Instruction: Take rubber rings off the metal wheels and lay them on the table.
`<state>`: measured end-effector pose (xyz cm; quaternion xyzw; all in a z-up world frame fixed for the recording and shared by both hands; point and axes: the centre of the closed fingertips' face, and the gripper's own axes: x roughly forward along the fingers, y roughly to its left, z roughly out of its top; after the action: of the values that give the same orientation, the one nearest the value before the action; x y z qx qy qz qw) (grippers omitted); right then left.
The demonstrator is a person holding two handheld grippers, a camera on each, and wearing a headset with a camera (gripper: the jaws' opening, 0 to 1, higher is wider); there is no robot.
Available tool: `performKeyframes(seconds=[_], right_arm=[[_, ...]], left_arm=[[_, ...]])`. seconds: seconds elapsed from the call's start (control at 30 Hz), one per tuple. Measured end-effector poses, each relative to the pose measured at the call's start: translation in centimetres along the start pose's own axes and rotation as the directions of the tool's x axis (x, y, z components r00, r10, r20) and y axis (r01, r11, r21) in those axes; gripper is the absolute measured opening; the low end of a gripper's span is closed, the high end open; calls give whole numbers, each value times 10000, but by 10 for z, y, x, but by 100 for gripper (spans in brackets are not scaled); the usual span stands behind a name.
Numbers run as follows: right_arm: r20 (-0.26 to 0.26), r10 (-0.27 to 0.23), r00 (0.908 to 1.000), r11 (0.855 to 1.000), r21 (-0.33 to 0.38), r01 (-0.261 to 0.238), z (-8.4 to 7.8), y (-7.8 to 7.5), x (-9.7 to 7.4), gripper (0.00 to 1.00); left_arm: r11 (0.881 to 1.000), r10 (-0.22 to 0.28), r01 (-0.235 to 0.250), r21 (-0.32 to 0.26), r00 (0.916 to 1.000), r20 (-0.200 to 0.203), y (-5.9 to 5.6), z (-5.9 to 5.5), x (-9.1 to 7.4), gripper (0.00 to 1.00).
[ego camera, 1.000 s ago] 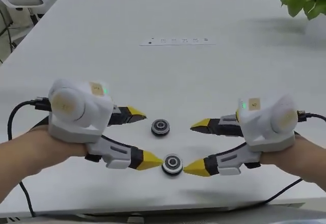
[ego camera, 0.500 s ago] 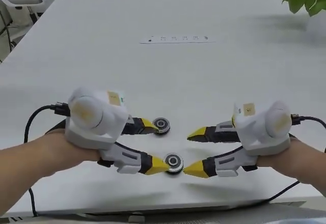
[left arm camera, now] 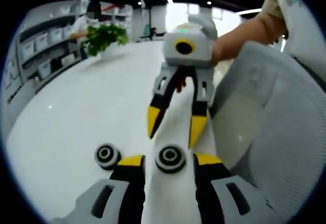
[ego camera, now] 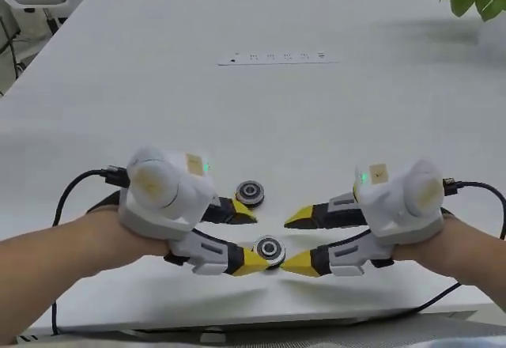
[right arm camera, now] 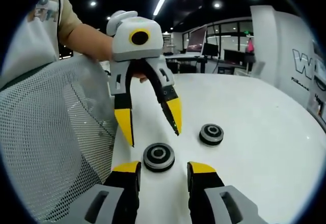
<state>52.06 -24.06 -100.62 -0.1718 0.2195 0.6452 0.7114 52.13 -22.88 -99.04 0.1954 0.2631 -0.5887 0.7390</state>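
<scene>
Near the front edge of the white surface (ego camera: 253,111): the near metal wheel (ego camera: 269,248), black rubber ring (right arm camera: 158,169) on it, between the yellow tips of the left gripper (ego camera: 262,240) and right gripper (ego camera: 285,243). Just beyond the left gripper's upper jaw, the far metal wheel (ego camera: 250,192). Open partway on both sides, tips facing, gripping nothing.
</scene>
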Motion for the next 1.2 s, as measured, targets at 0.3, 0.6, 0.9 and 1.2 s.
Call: performKeyframes(seconds=[0.3,0.6,0.9,1.2], right_arm=[[-4,32,10000,10000,-5,-32,0,0,1,34],[-38,46,10000,10000,0,-46,-2,0,2,34],[-37,133,9999,9999,-44,-133,-1,2,4,32],[-10,264,9997,9997,17,-264,0,5,10,31]], left_arm=[[9998,-134,135,128,9999,-97,-3,-1,9,26],[9993,-43,52,377,9997,-253,-3,-5,14,18],[9976,114,-101,684,9998,-189,-3,-6,14,15],[9969,330,-314,726,9992,-209,-2,-8,16,14]])
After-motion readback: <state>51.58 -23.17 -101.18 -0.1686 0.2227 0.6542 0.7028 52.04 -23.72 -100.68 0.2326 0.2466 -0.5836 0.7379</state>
